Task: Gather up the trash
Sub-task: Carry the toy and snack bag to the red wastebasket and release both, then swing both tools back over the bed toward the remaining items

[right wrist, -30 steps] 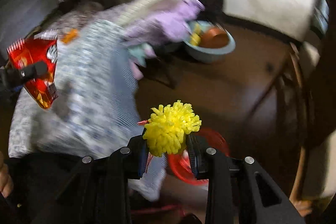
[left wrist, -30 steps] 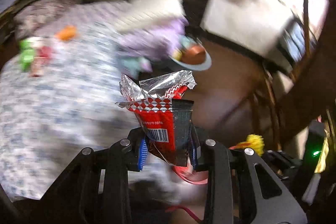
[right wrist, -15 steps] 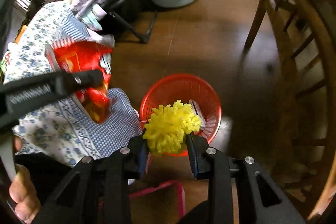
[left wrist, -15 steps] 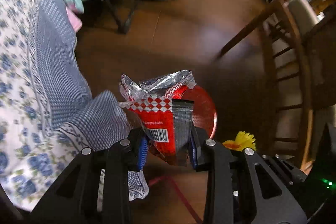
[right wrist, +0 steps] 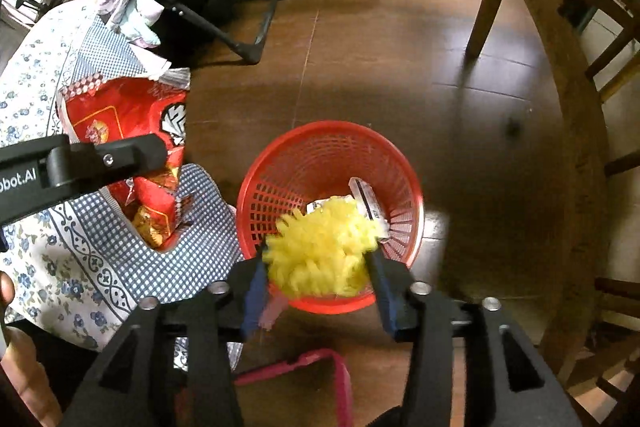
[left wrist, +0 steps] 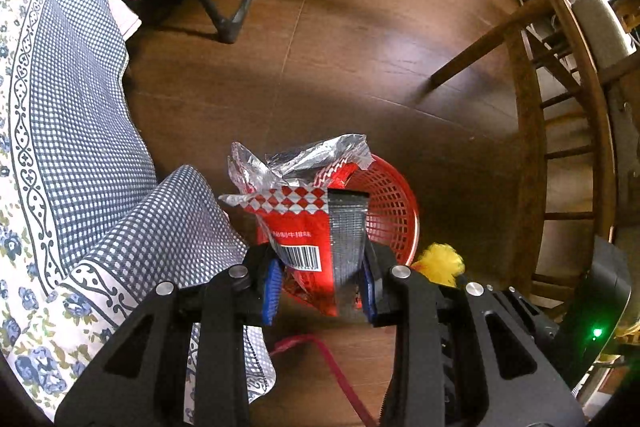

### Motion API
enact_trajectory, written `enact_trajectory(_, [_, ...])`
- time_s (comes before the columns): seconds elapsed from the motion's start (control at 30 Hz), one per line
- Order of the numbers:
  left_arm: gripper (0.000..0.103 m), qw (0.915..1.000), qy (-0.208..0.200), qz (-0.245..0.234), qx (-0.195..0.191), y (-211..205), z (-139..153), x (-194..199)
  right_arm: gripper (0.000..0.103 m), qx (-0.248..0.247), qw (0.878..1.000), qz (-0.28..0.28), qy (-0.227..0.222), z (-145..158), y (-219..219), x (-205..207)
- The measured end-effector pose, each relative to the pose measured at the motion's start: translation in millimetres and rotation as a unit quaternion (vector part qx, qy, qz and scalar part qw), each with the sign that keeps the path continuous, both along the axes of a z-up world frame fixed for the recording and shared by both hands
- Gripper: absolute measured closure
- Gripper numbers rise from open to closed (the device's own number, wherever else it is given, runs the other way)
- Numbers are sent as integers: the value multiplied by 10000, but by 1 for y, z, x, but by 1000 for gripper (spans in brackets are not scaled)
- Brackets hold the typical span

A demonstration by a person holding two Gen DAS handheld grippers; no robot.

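My left tongs (left wrist: 320,287) pinch a red snack wrapper (left wrist: 308,227) by its lower end, above the near rim of a red basket (right wrist: 332,163) on the wooden floor (right wrist: 380,59). My right tongs (right wrist: 318,287) have just been spreading, and a blurred yellow pompom (right wrist: 320,251) sits loose between them over the basket, beside a blue patterned cloth (left wrist: 68,131).

Jaws just opened; yellow pompom (right wrist: 320,247) over red basket (right wrist: 332,147)

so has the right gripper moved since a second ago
Yes: the right gripper has come down over the red basket, jaws just opening around the yellow pom-pom.
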State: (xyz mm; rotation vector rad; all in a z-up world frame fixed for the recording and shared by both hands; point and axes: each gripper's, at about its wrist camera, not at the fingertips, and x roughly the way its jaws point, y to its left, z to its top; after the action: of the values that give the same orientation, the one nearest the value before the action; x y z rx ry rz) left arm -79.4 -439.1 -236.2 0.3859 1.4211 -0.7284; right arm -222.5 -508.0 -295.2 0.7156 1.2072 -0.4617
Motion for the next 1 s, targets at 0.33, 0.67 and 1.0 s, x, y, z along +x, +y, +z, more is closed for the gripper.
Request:
enact_trajectory(0.33, [70,9999,79,-86,-49,-1,1,-2,48,94,9998,-15,194,-1,-3,-4])
enact_trajectory(0.67, [67,9996,156,-249,-52,-5,-1,-8,48,89,9994,-187,281,2,-16,-16])
enact_trajectory(1.0, [22,9981,364,-319,-390,-5,7,-10,48,-13,9988,-264,410,13,-24,-34])
